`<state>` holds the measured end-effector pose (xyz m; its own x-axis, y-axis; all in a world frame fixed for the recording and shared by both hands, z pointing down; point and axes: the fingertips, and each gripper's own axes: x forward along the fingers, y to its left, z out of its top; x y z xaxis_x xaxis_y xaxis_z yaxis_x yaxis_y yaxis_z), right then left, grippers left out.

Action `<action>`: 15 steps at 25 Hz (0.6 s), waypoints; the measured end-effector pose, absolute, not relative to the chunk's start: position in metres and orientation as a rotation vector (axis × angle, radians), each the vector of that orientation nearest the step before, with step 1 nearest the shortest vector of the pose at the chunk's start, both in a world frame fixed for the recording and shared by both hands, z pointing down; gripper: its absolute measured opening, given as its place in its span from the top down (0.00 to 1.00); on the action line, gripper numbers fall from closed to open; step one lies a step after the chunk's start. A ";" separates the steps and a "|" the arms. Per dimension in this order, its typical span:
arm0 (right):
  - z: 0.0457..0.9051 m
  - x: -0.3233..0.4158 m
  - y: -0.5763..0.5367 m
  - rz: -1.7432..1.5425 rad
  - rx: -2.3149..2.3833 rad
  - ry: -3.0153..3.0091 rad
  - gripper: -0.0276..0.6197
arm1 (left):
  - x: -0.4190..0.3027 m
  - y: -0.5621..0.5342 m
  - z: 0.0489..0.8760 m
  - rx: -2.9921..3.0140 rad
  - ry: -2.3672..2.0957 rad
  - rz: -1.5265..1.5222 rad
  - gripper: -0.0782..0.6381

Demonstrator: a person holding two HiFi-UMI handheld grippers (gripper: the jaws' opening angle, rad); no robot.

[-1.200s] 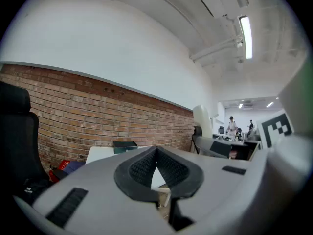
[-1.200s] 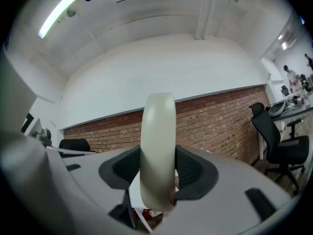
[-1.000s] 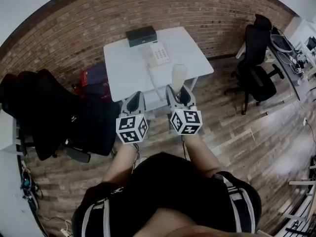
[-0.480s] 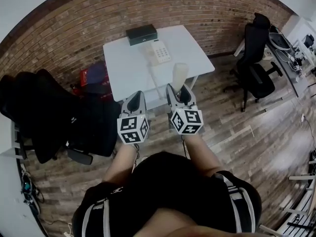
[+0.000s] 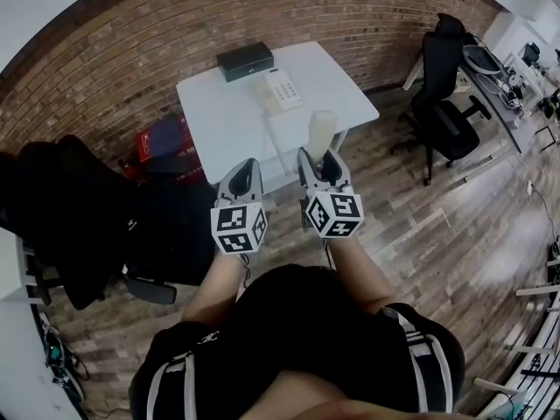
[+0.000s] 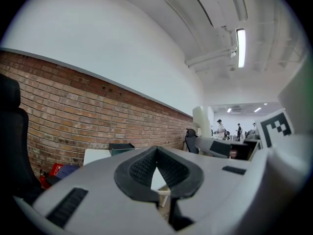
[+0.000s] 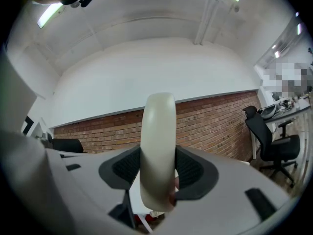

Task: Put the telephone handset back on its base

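A cream telephone handset [image 5: 320, 132] [image 7: 157, 151] stands upright in my right gripper [image 5: 317, 163] [image 7: 157, 173], whose pads are shut on its lower part. It is held in the air just off the front edge of the white table [image 5: 219, 125]. The cream phone base [image 5: 278, 90] lies on the table's far half, with its cord [image 5: 273, 147] running toward me. My left gripper [image 5: 244, 180] [image 6: 157, 169] hangs beside the right one with its jaws closed and nothing in them.
A dark box [image 5: 245, 60] sits at the table's back edge by the brick wall. A black chair draped with dark clothing [image 5: 79, 217] stands to my left, with a red bag [image 5: 157, 138] under the table. Another office chair [image 5: 442, 94] is at the right.
The head view has shifted slightly, so the table and grippers sit a little differently in frame. Both grippers keep the same pose, with the handset still held.
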<state>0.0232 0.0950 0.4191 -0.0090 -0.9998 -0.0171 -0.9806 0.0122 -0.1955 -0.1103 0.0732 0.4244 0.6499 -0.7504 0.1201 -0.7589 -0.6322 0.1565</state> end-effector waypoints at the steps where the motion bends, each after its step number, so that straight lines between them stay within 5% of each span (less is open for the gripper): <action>1: 0.419 0.021 0.096 -0.195 -2.101 2.115 0.65 | -0.113 0.074 0.426 2.676 -1.230 0.064 0.89; 15: 0.420 0.005 0.080 -0.181 -2.087 2.136 0.65 | -0.129 0.060 0.441 2.661 -1.223 0.075 0.89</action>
